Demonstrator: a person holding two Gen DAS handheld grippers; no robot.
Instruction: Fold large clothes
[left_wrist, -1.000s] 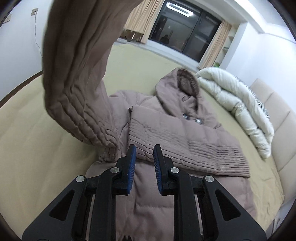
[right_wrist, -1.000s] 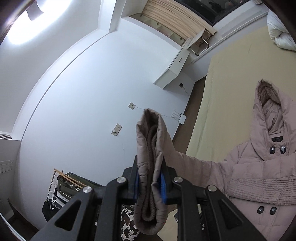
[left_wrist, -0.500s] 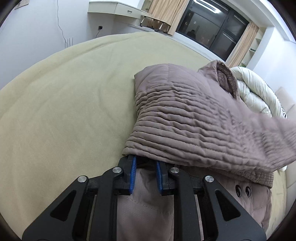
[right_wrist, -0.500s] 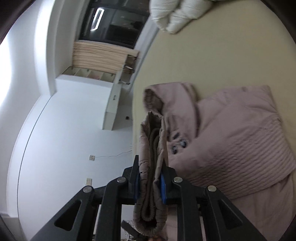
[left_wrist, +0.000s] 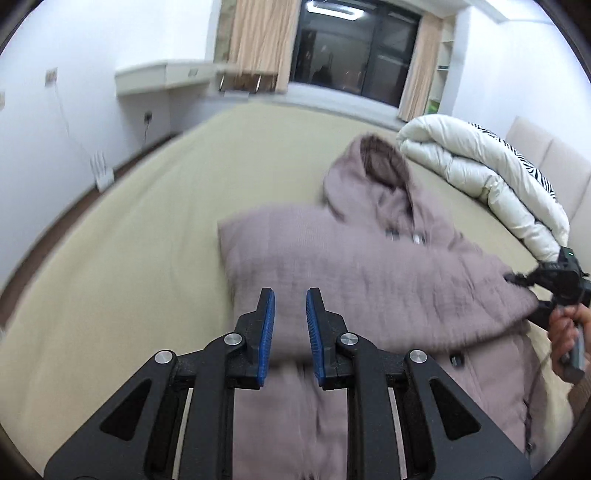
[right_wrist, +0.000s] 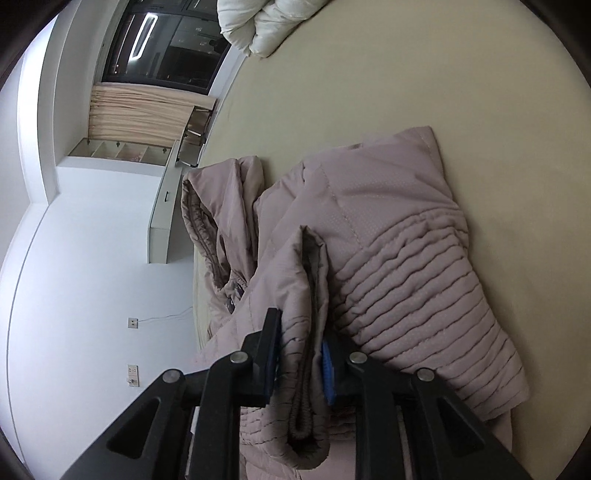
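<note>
A dusty-pink hooded puffer coat (left_wrist: 369, 258) lies face up on the beige bed (left_wrist: 129, 258), its hood (left_wrist: 373, 166) toward the window. One sleeve lies folded across the chest. My right gripper (right_wrist: 301, 354) has that sleeve's cuff (right_wrist: 306, 280) between its pads, and its jaws are opening. In the left wrist view the right gripper (left_wrist: 517, 278) sits at the coat's right side, held by a person's hand (left_wrist: 569, 332). My left gripper (left_wrist: 290, 325) hovers over the coat's left side, its blue pads a little apart with nothing between them.
A rolled white duvet (left_wrist: 480, 166) lies at the bed's far right, beside a padded headboard (left_wrist: 546, 147). A wall desk (left_wrist: 159, 77) and a dark window (left_wrist: 351, 48) stand beyond the bed. Bare beige sheet stretches left of the coat.
The right gripper swung the sleeve down from high in the air and across the coat's chest. The left gripper drew back from under the sleeve and rose.
</note>
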